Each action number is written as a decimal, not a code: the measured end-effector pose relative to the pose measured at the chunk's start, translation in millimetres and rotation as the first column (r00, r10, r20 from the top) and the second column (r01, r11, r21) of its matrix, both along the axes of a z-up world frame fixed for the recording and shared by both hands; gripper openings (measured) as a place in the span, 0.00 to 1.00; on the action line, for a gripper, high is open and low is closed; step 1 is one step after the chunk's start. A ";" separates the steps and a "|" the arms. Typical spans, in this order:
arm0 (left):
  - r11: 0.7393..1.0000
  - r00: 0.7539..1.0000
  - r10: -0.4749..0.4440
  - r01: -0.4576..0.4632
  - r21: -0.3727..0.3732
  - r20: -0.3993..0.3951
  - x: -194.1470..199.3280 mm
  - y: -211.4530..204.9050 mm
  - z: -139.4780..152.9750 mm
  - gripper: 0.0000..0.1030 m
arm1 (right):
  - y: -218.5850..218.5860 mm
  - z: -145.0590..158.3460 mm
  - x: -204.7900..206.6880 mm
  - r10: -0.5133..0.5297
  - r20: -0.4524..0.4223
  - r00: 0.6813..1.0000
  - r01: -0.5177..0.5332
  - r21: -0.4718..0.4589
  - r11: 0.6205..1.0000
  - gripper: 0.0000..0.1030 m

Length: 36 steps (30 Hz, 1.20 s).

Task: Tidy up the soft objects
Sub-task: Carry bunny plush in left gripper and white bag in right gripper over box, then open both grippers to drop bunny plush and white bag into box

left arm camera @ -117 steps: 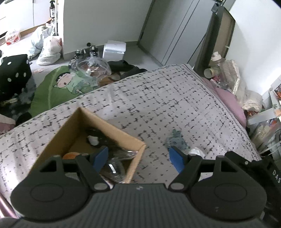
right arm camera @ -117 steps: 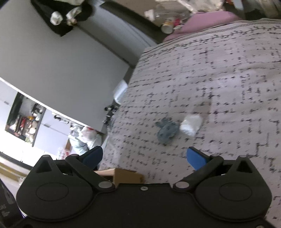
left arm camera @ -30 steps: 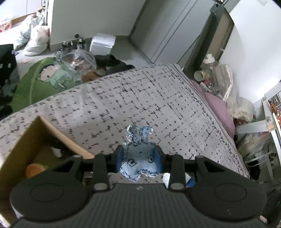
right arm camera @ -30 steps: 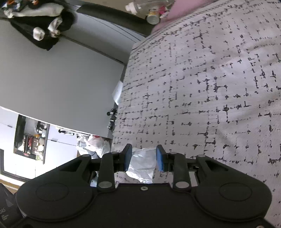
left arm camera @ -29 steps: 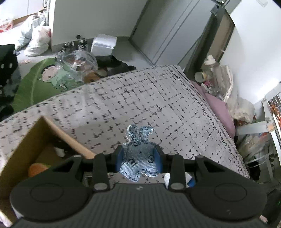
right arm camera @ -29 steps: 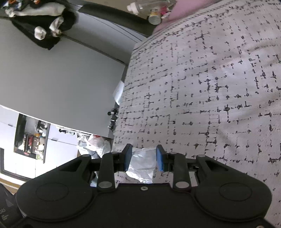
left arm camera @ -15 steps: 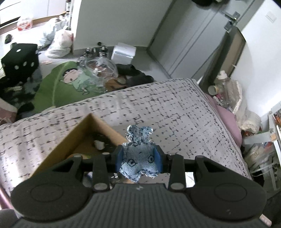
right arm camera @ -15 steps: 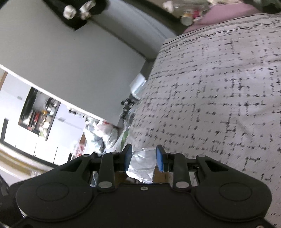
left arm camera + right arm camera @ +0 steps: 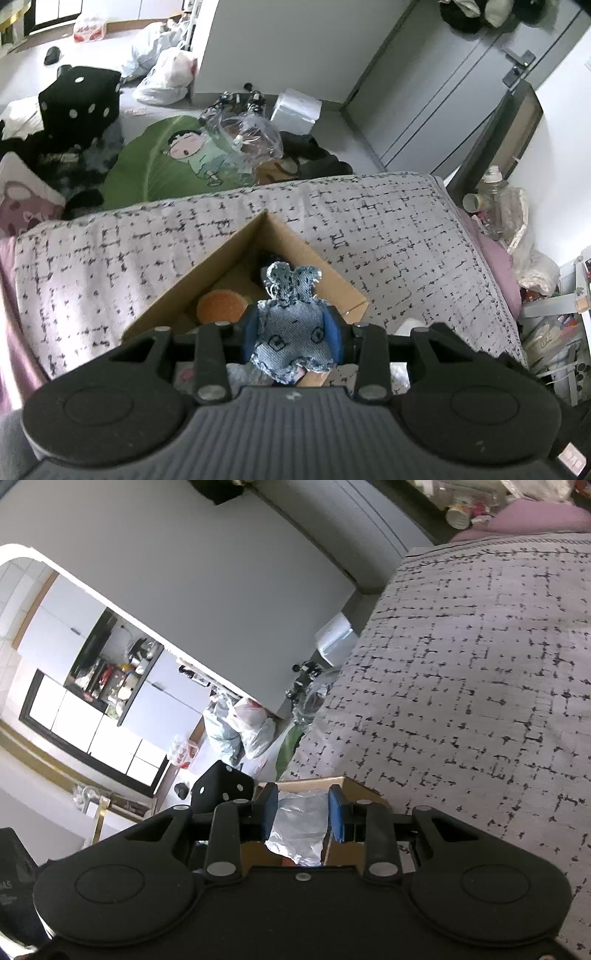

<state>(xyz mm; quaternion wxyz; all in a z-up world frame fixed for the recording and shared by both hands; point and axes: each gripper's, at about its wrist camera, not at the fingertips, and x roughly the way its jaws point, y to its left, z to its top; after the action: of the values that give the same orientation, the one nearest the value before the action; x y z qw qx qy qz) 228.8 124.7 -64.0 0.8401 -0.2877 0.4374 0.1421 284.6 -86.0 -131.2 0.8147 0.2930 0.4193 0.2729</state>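
The left gripper [image 9: 291, 334] covers the near part of the cardboard box [image 9: 236, 254], so most of what lies inside is hidden — only an orange round thing [image 9: 221, 306] and a dark shape show. The denim toy [image 9: 291, 332] has its lower edge behind the gripper body. In the right wrist view the white packet [image 9: 299, 823] hides the box's interior, and its own lower end is cut off.

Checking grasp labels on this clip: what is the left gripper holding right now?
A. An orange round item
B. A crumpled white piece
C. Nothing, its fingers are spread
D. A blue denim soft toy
D. In the left wrist view the left gripper is closed on the blue denim soft toy, held above the open cardboard box.
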 end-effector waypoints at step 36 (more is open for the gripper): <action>0.993 0.990 -0.037 0.021 -0.119 -0.135 -8.0 60.0 -65.4 0.50 | 69.6 -2.8 -17.5 0.124 0.169 0.978 -0.124 -0.010 0.992 0.66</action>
<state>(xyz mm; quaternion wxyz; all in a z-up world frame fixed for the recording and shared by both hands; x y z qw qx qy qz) 220.9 184.7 -129.4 0.7915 -0.3198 0.5060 0.1232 267.1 -16.4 -133.9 0.8287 0.2423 0.3658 0.3475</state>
